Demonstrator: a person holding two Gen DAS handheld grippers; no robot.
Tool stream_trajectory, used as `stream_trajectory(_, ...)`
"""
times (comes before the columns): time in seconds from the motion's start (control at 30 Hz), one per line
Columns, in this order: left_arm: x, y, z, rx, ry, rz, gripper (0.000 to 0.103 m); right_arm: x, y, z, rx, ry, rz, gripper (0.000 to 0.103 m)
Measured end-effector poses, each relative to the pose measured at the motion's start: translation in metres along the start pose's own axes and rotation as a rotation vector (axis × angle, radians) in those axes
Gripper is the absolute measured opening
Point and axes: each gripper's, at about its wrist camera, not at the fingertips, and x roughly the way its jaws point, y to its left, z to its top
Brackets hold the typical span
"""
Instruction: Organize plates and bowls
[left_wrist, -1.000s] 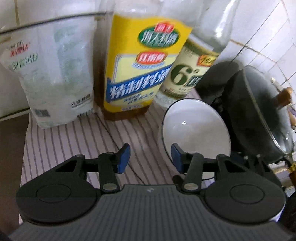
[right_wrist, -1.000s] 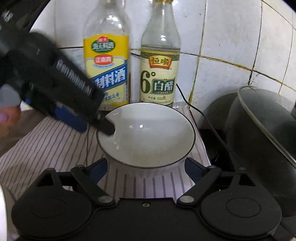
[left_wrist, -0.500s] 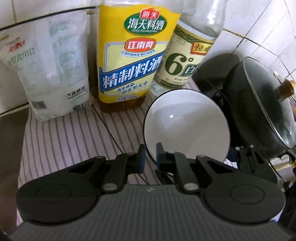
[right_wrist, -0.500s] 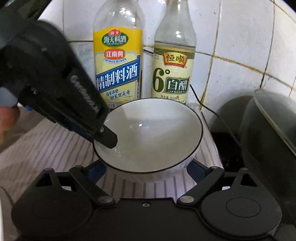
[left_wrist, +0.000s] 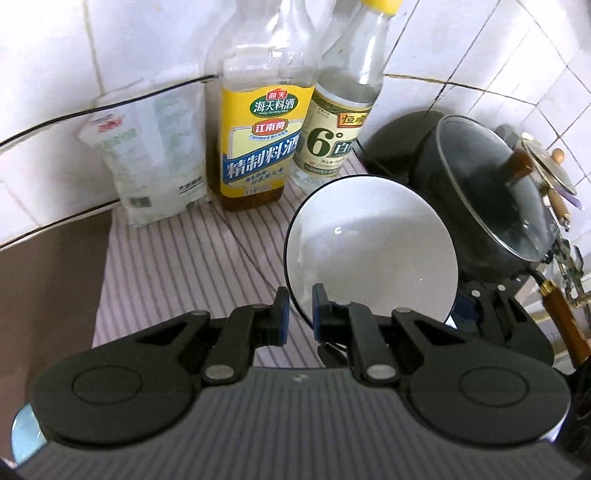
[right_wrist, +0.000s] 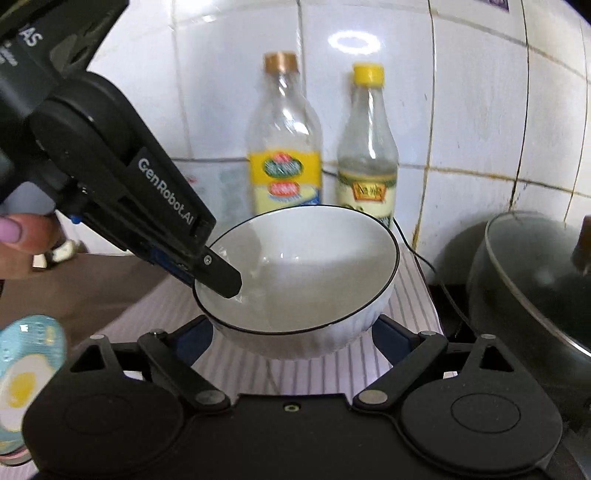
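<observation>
Lifted since before, bowl hangs pinched at its near-left rim by left gripper; right gripper is wide beneath; glazed, slippery, breakable.

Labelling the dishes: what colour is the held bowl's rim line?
Black, a thin line around the white bowl; clearest in the right wrist view.

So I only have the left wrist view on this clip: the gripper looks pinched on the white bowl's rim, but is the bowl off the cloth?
Observer: In the right wrist view the white bowl hangs tilted above the striped cloth, held only by the left gripper.
Operator: Where is the right gripper?
Observer: The right gripper is open, its fingers either side of the bowl's base, apparently not touching it.
Operator: Any other dishes nearby?
Observer: A blue plate with a fried-egg print shows at the right view's lower left edge.
</observation>
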Motion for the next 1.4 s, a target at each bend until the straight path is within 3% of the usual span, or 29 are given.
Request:
stream_trajectory(0.17,-0.035,0.004,-0.022,-0.035,-0.01,-0.015,0.01,-0.042,0.019,0.002,-0.051,-0.028,0.01,0.096)
stream_trajectory(0.57,-0.096,0.011,-0.083,-0.083,-0.052,0.05,0.01,-0.09,0.057,-0.006,-0.116,-0.039,0.132,0.096)
stream_trajectory(0.73,-0.094,0.017,-0.108,-0.114,-0.015,0.062,0.01,-0.097,0.068,-0.021,-0.123,-0.002,0.151,0.096)
stream_trajectory(1.0,-0.077,0.023,-0.123,-0.106,0.001,0.135,0.01,-0.083,0.078,-0.041,-0.105,0.055,0.182,0.096)
stream_trajectory(1.4,-0.048,0.029,-0.131,-0.151,0.043,0.18,0.01,-0.067,0.1,-0.056,-0.238,0.138,0.087,0.095)
